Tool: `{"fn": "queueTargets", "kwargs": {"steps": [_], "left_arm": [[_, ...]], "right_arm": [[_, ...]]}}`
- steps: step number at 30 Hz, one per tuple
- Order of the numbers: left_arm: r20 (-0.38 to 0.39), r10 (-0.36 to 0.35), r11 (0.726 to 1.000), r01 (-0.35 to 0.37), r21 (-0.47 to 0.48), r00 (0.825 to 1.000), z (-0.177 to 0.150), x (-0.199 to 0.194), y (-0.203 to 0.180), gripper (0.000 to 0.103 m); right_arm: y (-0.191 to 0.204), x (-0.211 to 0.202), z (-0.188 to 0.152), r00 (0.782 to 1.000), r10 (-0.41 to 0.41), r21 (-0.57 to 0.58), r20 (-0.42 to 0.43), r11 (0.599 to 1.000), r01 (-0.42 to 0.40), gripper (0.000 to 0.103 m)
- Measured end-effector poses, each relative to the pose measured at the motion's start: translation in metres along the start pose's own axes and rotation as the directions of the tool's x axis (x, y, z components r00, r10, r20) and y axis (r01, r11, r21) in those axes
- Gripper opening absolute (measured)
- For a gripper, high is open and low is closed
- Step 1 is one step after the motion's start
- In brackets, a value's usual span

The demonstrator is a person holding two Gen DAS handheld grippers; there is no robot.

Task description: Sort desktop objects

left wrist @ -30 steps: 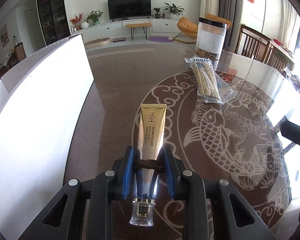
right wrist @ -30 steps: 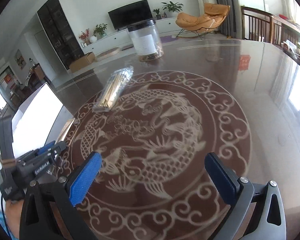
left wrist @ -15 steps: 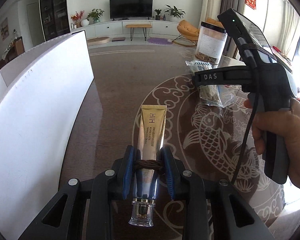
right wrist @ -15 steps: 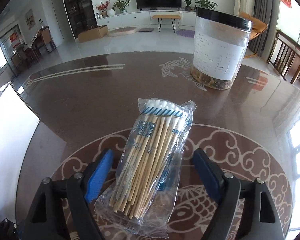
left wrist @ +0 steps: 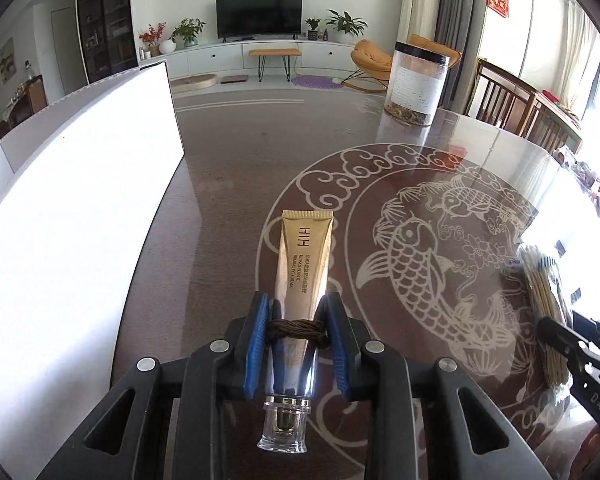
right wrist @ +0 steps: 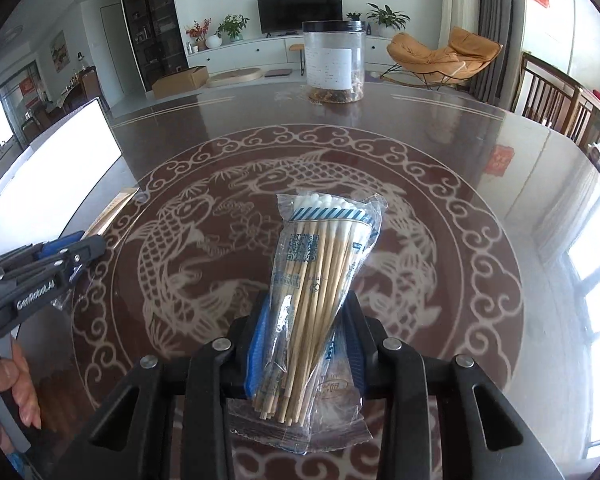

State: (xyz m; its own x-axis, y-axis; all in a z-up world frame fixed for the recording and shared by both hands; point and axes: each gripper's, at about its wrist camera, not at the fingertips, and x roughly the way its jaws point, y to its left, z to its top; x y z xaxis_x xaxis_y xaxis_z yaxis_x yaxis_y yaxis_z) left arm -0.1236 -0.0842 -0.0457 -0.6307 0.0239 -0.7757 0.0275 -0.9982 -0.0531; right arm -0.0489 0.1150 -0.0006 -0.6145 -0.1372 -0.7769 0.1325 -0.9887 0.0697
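My left gripper (left wrist: 298, 312) is shut on a gold cream tube (left wrist: 304, 256) whose clear cap points back at the camera. A brown braided band (left wrist: 297, 326) is wrapped around the tube between the blue pads. The tube's far end hovers over the dark table (left wrist: 228, 168). My right gripper (right wrist: 308, 312) has its jaws closing on a clear bag of cotton swabs (right wrist: 324, 248), and the pads squeeze the bag's lower half. The bag points forward over the fish pattern. The left gripper (right wrist: 60, 252) shows at the left edge of the right wrist view, held by a hand (right wrist: 16, 384).
A large white box (left wrist: 72, 200) stands along the table's left side. A clear jar with a black lid (right wrist: 334, 64) stands at the far edge. Wooden chairs (left wrist: 512, 104) line the right side. The round fish pattern (right wrist: 260, 184) fills the table's middle.
The right gripper swung out to the swab bag near the jar, closed around it and carried it back toward the near right. The left gripper kept still with the tube.
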Motion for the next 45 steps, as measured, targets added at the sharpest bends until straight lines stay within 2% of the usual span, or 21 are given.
{"fn": "queueTargets", "kwargs": {"steps": [3,7,10,12,14,16,17,24,26,28,34,36,45], "left_arm": [[-0.003,-0.041,0.999,0.042,0.019,0.999,-0.026,-0.021,-0.013,0.029],[-0.009,-0.096,0.992,0.097,0.08,0.995,-0.062,-0.049,-0.04,0.029],[-0.01,-0.077,0.991,0.077,0.111,0.997,-0.073,-0.057,-0.051,0.03],[-0.011,-0.06,0.991,0.06,0.122,0.998,-0.073,-0.057,-0.054,0.031],[-0.013,-0.051,0.99,0.052,0.132,0.999,-0.072,-0.056,-0.056,0.039],[-0.028,-0.028,0.991,0.032,0.133,0.999,-0.071,-0.052,-0.056,0.067],[-0.036,-0.024,0.992,0.028,0.125,0.999,-0.069,-0.051,-0.056,0.07],[-0.042,-0.023,0.991,0.029,0.129,0.999,-0.069,-0.049,-0.056,0.076],[-0.047,-0.022,0.99,0.028,0.136,0.999,-0.07,-0.049,-0.057,0.08],[-0.058,-0.022,0.991,0.029,0.134,0.998,-0.07,-0.047,-0.057,0.089],[-0.068,-0.015,0.991,0.024,0.135,0.998,-0.069,-0.046,-0.058,0.095],[-0.088,-0.015,0.991,0.027,0.133,0.996,-0.069,-0.042,-0.058,0.103],[-0.088,-0.019,0.991,0.03,0.132,0.996,-0.069,-0.043,-0.058,0.103]], "right_arm": [[-0.007,-0.033,-0.035,0.999,-0.034,0.021,0.013,0.999,0.033,0.035],[-0.013,-0.059,-0.064,0.996,-0.093,0.025,0.015,0.995,0.092,0.035],[-0.02,-0.066,-0.068,0.993,-0.119,0.066,0.012,0.991,0.118,0.037],[-0.025,-0.067,-0.069,0.99,-0.142,0.088,0.014,0.986,0.14,0.044],[-0.027,-0.066,-0.069,0.99,-0.142,0.098,0.007,0.985,0.141,0.053],[-0.024,-0.067,-0.071,0.989,-0.147,0.089,0.005,0.985,0.146,0.058],[-0.023,-0.066,-0.071,0.989,-0.147,0.082,0.003,0.986,0.147,0.061],[-0.024,-0.063,-0.072,0.987,-0.159,0.081,-0.012,0.984,0.159,0.075],[-0.024,-0.063,-0.073,0.987,-0.161,0.076,-0.013,0.984,0.162,0.077],[-0.024,-0.062,-0.074,0.987,-0.16,0.076,-0.015,0.984,0.161,0.079],[-0.024,-0.061,-0.074,0.987,-0.161,0.078,-0.02,0.984,0.162,0.086],[-0.024,-0.061,-0.074,0.987,-0.159,0.078,-0.023,0.984,0.161,0.088],[-0.022,-0.059,-0.074,0.987,-0.155,0.07,-0.034,0.985,0.157,0.097]]}}
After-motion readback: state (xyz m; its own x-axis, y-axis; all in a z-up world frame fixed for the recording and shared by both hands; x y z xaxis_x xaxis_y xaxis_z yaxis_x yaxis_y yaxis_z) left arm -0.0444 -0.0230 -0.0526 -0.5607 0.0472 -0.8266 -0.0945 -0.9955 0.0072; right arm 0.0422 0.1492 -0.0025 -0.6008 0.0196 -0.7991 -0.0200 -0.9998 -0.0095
